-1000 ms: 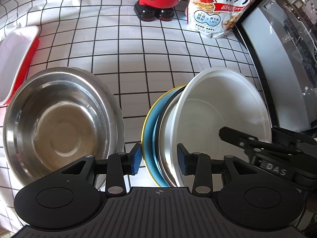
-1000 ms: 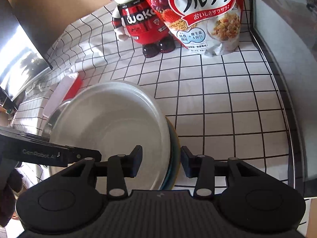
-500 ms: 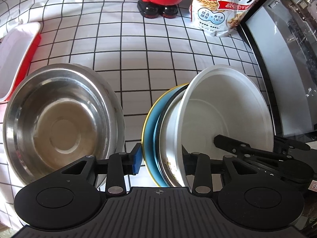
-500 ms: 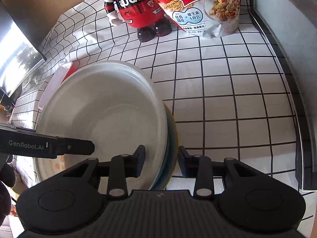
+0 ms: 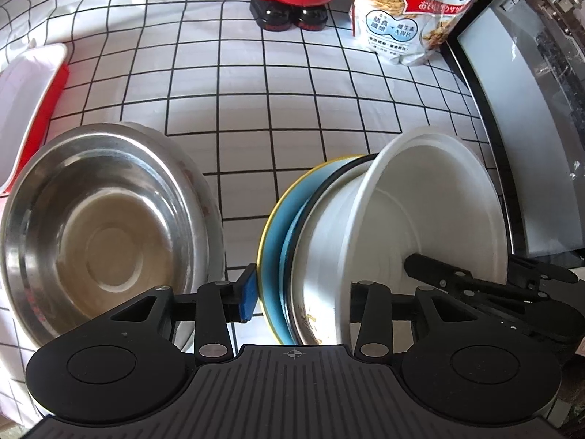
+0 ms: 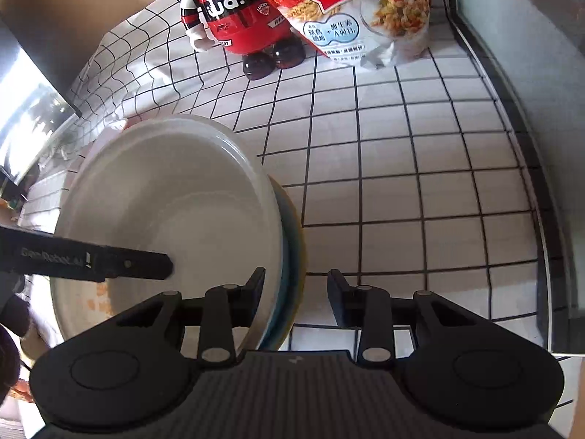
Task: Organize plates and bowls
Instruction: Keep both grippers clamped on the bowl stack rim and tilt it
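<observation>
A white bowl (image 5: 431, 197) (image 6: 175, 197) sits on a blue, yellow-rimmed plate (image 5: 276, 241) (image 6: 294, 241), with a dark-rimmed dish between them. My left gripper (image 5: 299, 289) straddles the stack's left rim and its jaws are opening. Its blue pad is at the yellow rim, and its other finger (image 6: 128, 263) reaches inside the bowl. My right gripper (image 6: 294, 285) straddles the right rim. One finger (image 5: 438, 274) lies inside the bowl, the other just outside the plate, with tile showing between. A steel bowl (image 5: 98, 226) stands left of the stack.
The checked cloth (image 5: 256, 128) covers the table. A red figure (image 6: 241, 18) and a cereal bag (image 6: 365, 11) stand at the back. A red-and-white box (image 5: 25, 102) lies far left, and a dark-framed appliance (image 5: 523, 128) borders the right side.
The left jaws have spread wider and the right jaws have narrowed a little. The stack's rim has slid toward the right gripper's inner finger, leaving a gap at its outer finger.
</observation>
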